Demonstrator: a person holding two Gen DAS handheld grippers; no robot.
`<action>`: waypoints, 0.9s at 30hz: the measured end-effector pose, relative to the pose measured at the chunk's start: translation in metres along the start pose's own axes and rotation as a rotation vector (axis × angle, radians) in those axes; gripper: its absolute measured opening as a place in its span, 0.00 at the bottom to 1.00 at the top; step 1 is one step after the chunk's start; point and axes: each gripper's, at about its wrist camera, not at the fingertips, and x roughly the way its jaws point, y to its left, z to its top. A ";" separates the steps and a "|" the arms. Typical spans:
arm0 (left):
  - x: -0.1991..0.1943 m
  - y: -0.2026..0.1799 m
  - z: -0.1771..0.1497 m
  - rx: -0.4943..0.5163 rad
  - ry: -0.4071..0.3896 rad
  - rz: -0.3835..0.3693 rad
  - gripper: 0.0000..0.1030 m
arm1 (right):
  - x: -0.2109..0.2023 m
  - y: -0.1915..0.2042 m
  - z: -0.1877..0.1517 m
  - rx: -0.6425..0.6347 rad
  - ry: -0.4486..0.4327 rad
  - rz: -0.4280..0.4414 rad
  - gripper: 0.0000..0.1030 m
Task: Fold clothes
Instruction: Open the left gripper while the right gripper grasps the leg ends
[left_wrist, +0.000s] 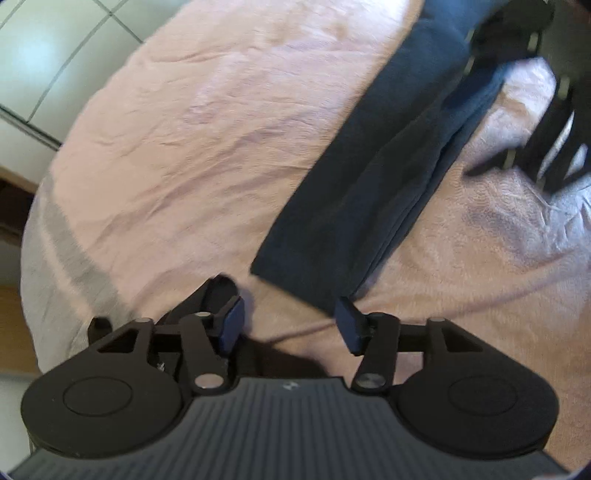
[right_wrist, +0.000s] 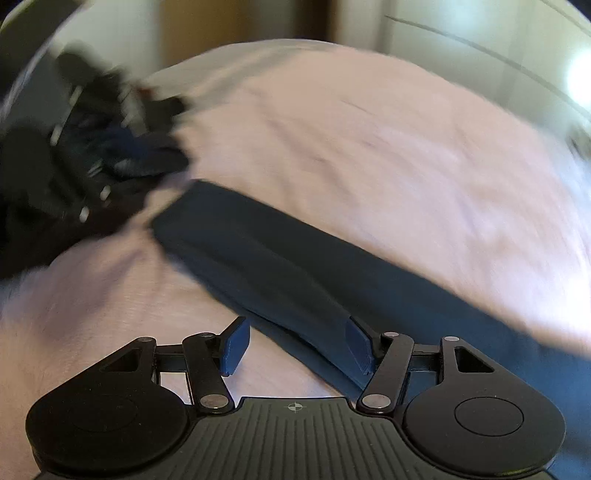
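just folded dark garment (left_wrist: 373, 177) on pink bedspread (left_wrist: 207, 122); left hand-held gripper (left_wrist: 291, 325) and right hand-held gripper (right_wrist: 295, 347) spread wide, empty

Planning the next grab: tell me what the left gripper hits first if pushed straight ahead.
Probably the near end of the long folded navy garment, just ahead of the open left gripper on the pink bedspread; depth is unclear.

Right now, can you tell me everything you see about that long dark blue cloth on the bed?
The dark blue garment is soft-looking fabric folded lengthwise into a long narrow strip, with layered edges showing along one side. It lies flat and diagonal on the pink bedcover. Both open grippers are near its two ends; neither clearly holds it. I cannot tell which kind of clothing it is.
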 end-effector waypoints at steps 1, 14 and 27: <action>-0.005 0.001 -0.005 -0.006 -0.007 0.007 0.53 | 0.007 0.014 0.003 -0.042 -0.011 0.007 0.59; -0.017 0.009 -0.042 -0.086 -0.123 0.125 0.59 | 0.118 0.108 0.002 -0.488 -0.013 -0.120 0.59; -0.026 0.004 -0.009 -0.080 -0.173 0.112 0.60 | 0.023 0.009 0.037 -0.049 -0.256 -0.093 0.10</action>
